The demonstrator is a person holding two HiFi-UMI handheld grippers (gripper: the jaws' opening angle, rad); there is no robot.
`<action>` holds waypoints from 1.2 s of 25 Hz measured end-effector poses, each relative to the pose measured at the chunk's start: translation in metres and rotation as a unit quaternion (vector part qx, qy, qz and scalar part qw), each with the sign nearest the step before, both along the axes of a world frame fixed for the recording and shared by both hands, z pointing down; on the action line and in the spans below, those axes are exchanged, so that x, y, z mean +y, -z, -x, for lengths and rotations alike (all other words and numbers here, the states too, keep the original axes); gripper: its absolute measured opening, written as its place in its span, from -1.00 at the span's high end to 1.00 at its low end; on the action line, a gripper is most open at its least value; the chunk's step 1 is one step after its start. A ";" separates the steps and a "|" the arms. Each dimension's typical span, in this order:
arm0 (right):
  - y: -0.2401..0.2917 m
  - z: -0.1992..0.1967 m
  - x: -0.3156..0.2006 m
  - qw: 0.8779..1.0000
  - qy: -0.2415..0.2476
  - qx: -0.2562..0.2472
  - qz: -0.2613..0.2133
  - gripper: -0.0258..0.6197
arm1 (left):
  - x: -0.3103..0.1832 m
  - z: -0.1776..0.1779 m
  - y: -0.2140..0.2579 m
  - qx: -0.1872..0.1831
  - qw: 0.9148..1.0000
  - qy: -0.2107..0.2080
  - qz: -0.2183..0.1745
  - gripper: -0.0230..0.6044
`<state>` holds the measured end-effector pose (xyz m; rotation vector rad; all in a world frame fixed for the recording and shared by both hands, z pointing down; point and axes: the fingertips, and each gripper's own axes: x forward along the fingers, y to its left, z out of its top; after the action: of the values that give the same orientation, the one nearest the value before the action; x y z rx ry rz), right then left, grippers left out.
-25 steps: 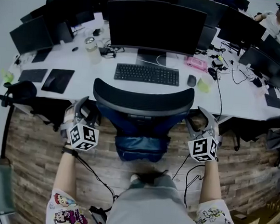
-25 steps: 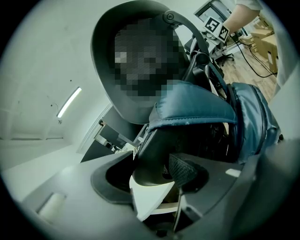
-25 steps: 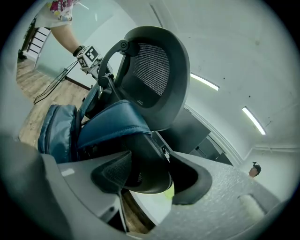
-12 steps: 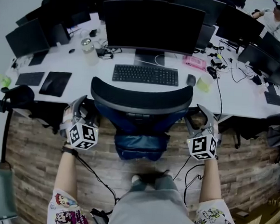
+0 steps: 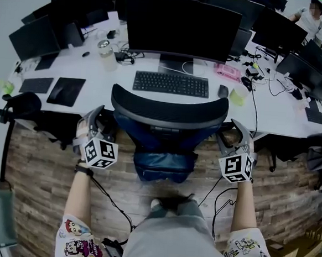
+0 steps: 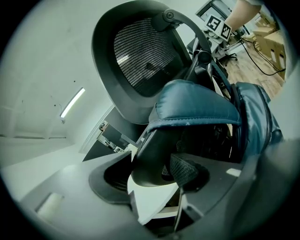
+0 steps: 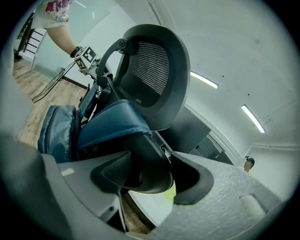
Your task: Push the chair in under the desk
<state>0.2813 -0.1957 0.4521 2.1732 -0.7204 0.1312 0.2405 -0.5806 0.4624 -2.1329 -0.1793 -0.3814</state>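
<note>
1 chair [image 5: 168,110] stands at 12 o'clock from the person. Its curved backrest is against the near edge of the white surface [image 5: 273,109], and its blue seat sticks out toward 6 o'clock over the wood floor. There are 2 claws, 1 on each side of the chair. The left claw [image 5: 98,120], at 9 o'clock of the seat, is clamped on the left armrest [image 6: 154,154]. The right claw [image 5: 235,134], at 3 o'clock, is clamped on the right armrest [image 7: 145,164]. Beyond the backrest lie 1 keyboard [image 5: 171,84] and 1 mouse [image 5: 223,91], with 1 large monitor [image 5: 180,27] behind them.
</note>
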 end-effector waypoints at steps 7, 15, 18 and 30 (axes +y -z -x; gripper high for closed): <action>0.000 0.009 0.002 1.000 -0.008 -0.003 -0.015 0.02 | 0.003 0.015 0.001 -0.001 1.000 -0.002 -0.014 -0.01; 0.007 0.035 0.008 0.999 -0.011 0.002 -0.036 -0.03 | 0.007 0.042 0.006 0.008 1.000 0.012 0.016 -0.07; 0.010 0.047 0.004 0.999 -0.004 0.003 -0.042 -0.03 | 0.014 0.055 0.009 0.014 0.999 0.014 0.029 -0.07; 0.008 0.107 -0.017 0.991 0.025 -0.033 -0.131 -0.03 | 0.042 0.118 0.029 0.044 0.996 0.028 0.078 -0.04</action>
<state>0.1746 -0.2125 0.4444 2.4063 -0.8699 0.0854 0.1220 -0.5385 0.4329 -2.3074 -0.1021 -0.3132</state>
